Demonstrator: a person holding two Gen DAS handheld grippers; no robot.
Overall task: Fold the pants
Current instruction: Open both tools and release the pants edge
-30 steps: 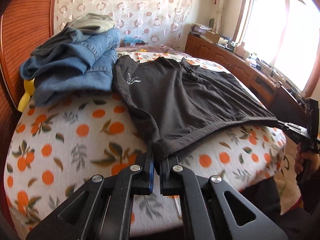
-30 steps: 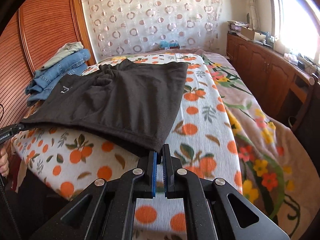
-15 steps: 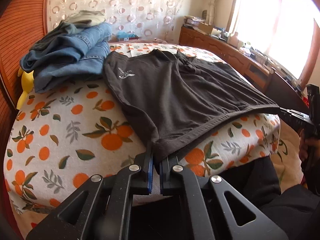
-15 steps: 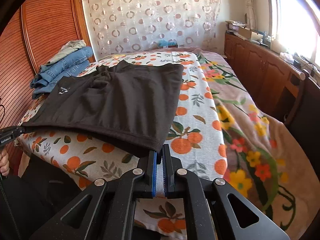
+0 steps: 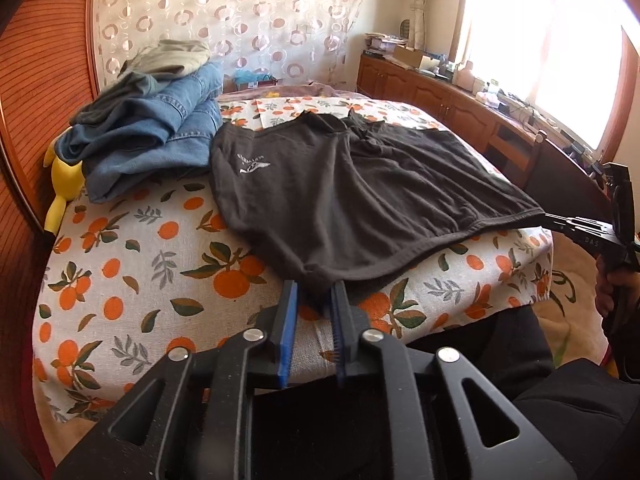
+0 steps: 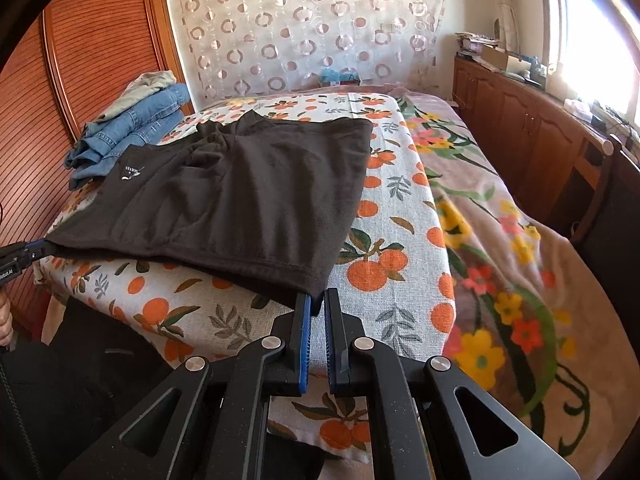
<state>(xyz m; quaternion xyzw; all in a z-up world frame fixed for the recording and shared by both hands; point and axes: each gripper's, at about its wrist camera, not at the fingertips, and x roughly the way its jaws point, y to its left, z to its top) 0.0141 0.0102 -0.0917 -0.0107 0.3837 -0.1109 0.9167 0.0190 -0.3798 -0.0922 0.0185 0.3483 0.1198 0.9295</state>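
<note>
- Evidently the dark brown knit pants (image 5: 360, 196) are lying spread flat on the orange-print bedsheet (image 5: 132, 264), near hem overhanging the bed edge
- The left gripper (image 5: 313, 300) is sitting with fingers parted and the hem corner loose between them, seemingly let go
- The right gripper (image 6: 316, 306) is pinching the other hem corner between nearly closed fingers, keeping that edge taut
- A stack of blue denim jeans (image 5: 148, 136) is crowding the pants' far left side, beside a yellow plush toy (image 5: 64, 184), limiting room for folding leftward
</note>
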